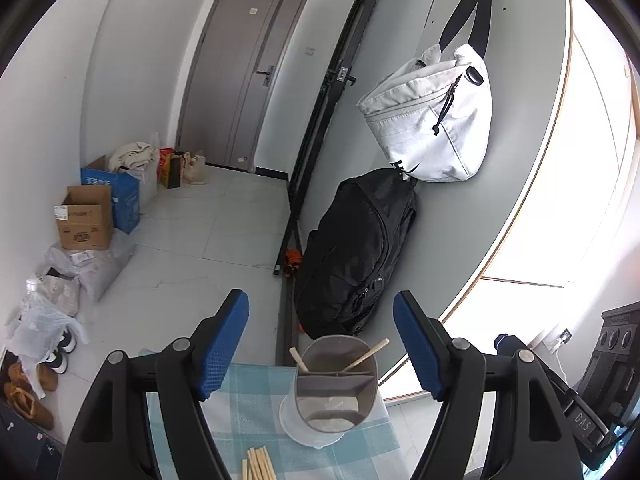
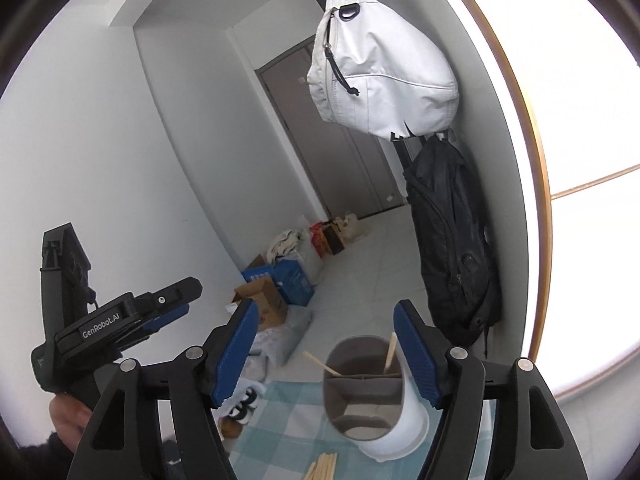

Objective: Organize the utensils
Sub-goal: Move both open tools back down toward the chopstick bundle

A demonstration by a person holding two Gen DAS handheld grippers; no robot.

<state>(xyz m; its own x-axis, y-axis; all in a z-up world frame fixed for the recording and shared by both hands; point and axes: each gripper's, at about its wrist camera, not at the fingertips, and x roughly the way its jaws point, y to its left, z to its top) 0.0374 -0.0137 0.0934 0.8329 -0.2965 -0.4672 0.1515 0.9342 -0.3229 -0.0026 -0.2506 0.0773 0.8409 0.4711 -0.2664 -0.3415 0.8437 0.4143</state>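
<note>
While both tongs [image 1: 320,344] [image 2: 326,350] gape empty, chopstick bundle [image 1: 258,464] cut off, holder [image 1: 336,384] bottom unclear.

A white bag [image 1: 432,120] hung at two o'clock, a black backpack [image 1: 352,256] below it. A grey door [image 1: 240,76] stood at twelve. Boxes [image 1: 86,218], sacks [image 1: 92,268] and shoes [image 1: 28,396] lined the wall at nine.
</note>
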